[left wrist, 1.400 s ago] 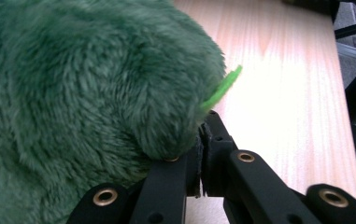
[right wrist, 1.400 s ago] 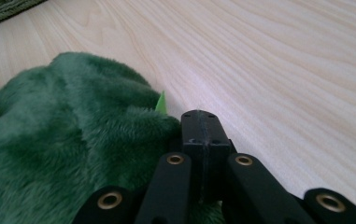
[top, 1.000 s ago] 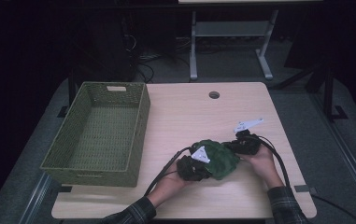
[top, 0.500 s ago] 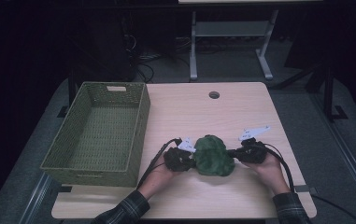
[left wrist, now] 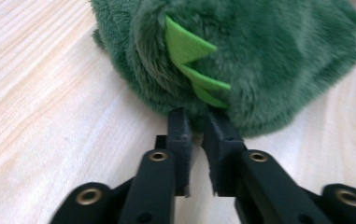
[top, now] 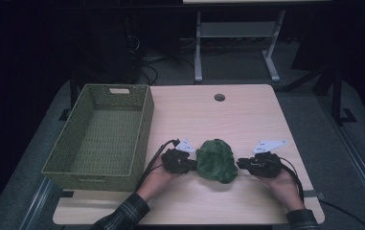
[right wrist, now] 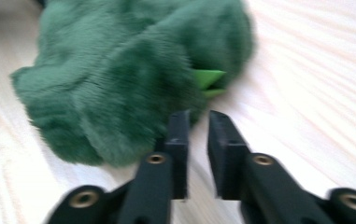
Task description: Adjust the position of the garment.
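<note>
High view shows a green plush toy (top: 215, 160) lying on the table (top: 247, 115) between the left gripper (top: 186, 164) and right gripper (top: 247, 165). Both sets of jaws have just been opening, slightly parted, holding nothing. Judging by this, the toy is just released; next comes regrasping it for the basket (top: 70, 163).

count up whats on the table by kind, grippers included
green plush toy: 1
woven basket: 1
handheld grippers: 2, left gripper and right gripper
total: 4
</note>
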